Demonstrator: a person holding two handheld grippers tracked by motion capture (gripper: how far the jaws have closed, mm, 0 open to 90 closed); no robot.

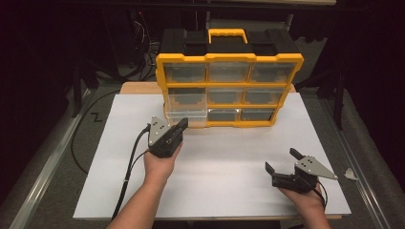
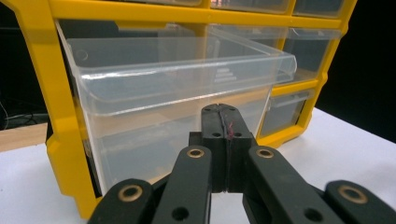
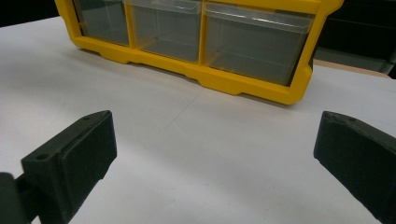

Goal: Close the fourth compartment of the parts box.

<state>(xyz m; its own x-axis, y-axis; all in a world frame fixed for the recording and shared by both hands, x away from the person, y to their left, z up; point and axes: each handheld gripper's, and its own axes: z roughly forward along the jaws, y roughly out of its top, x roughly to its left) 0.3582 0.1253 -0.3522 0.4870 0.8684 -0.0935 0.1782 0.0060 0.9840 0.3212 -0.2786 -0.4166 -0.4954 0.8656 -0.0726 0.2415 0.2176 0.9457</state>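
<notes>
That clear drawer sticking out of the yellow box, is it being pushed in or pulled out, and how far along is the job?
The direction cannot be told. The bottom-left clear drawer already stands partly out of the yellow organizer. In hand: the left gripper, jaws closed together, sits at that drawer's front. The right gripper waits open over the white table. Left to do: slide the drawer fully one way.

We cannot tell whether the closed left gripper touches the clear drawer, whose contents stay blurred.
</notes>
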